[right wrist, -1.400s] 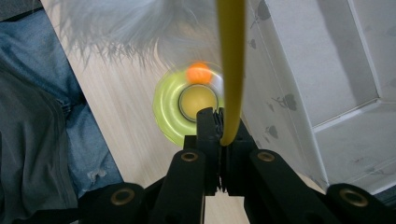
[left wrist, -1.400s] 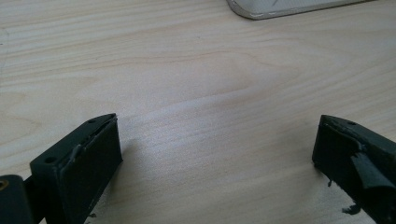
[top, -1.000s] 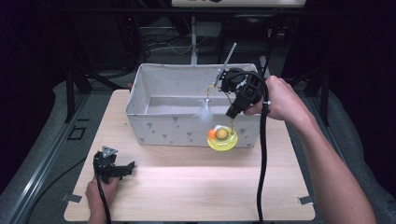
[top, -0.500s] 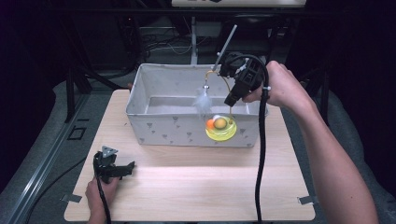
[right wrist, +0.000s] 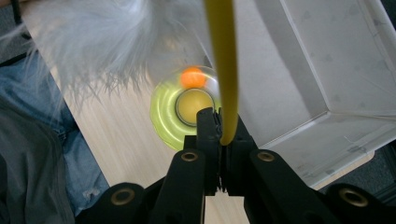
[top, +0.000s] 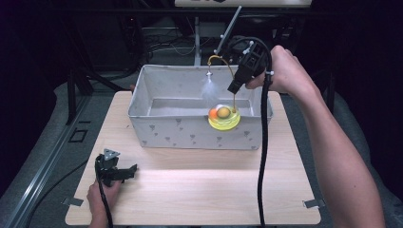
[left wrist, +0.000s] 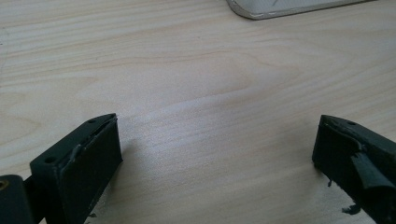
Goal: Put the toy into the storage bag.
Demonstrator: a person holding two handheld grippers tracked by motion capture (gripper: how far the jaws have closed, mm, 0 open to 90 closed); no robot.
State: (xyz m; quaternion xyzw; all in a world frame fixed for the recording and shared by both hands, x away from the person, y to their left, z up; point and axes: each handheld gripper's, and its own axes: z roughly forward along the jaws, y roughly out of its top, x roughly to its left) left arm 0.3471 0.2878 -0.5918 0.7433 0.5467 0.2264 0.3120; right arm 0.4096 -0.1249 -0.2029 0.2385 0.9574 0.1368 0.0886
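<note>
Grey fabric storage bin [top: 199, 128], open-topped with a small triangle print, sitting on the far half of the light wooden table [top: 190, 190]; near half of table in front of the bin bare and free for moving. Bin's near wall running parallel to the table's near edge, right end wall close to the table's right edge, far rim at the table's far edge. Bin interior mostly open along its left and middle.

Yellow round-based cat toy [top: 224, 118] with orange ball, curved yellow wire stem and white feather tuft [top: 208, 85], hanging in the air over the bin's right part, base at about the level of the bin's near rim, not resting on anything. Feather dangling above the bin interior, left of the base. In the right gripper view, stem [right wrist: 223, 70] rising between the fingers, bin corner off to the right, base [right wrist: 187, 109] below, blurred.

Right gripper [top: 236, 86] raised above the bin's right end, fingers clamped shut on the yellow wire stem, pointing down and toward the bin; right hand [top: 280, 71] wrapped round the body, forearm slanting in from the lower right, black cable hanging down across the bin's right end to the table's near edge.

Left gripper [top: 124, 172] low at the table's near left corner, well apart from the bin, left hand [top: 102, 192] behind it. Fingers [left wrist: 88, 158] spread wide, nothing between them, bare wood beneath; bin's bottom edge [left wrist: 289, 7] just at the top of the left gripper view.
</note>
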